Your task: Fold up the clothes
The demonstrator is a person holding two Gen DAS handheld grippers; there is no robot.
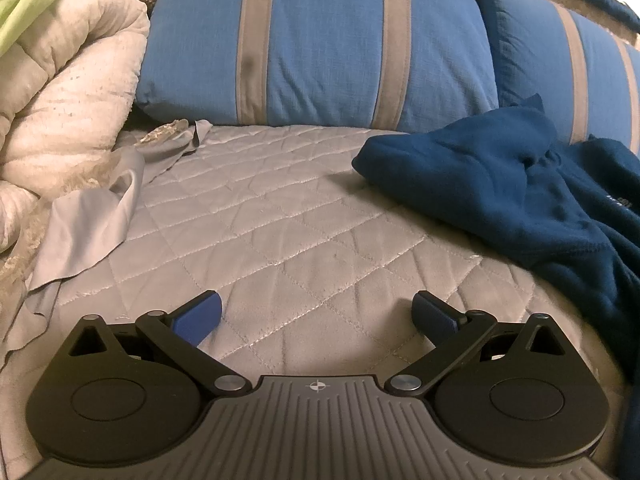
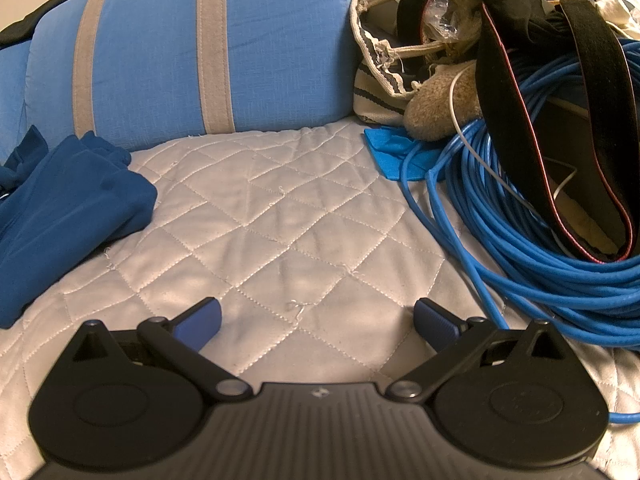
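Fleece garment [image 1: 500, 184] – crumpled, soft | quilt [image 1: 280, 232] – diamond-stitched | both grippers' jaws spread wide

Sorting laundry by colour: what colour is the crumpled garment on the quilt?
Dark navy blue garment, clearest in the left wrist view.

No legible text — none anywhere

We see a quilted cloth bedcover [image 1: 280, 216] with a faint sheen and stitched diamonds, a soft matt fleece-like navy garment [image 1: 500, 184], woven matt cloth pillows [image 1: 320, 48], a smooth glossy blue cable [image 2: 540, 248], and matt black plastic gripper bodies.
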